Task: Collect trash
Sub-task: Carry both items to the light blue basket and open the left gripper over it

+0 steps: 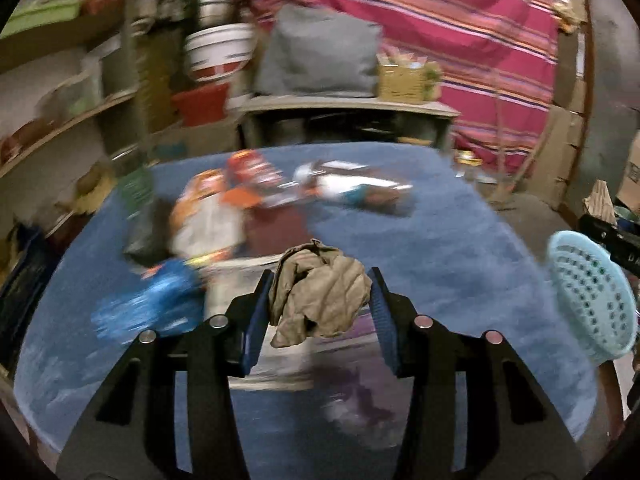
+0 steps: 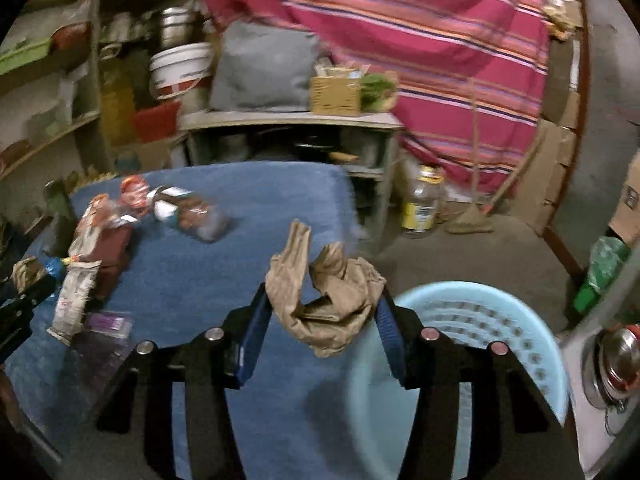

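Crumpled matt brown paper (image 1: 320, 292); perforated plastic basket (image 2: 480, 320); fuzzy blue cloth (image 2: 240, 208).

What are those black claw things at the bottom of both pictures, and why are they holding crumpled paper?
Those are grabbing tools, not a robot. A person holds one in each hand, and each tool has a small camera looking out along its two fingers. One picture comes from the left gripper, the other from the right gripper. Each one pinches a crumpled brown paper: this one on the left, this one on the right. That is trash being collected. Below lies a blue surface with more wrappers and packets still on it, blurry because the hands are moving. The light blue basket with holes, close by the right gripper, is probably where the trash goes.
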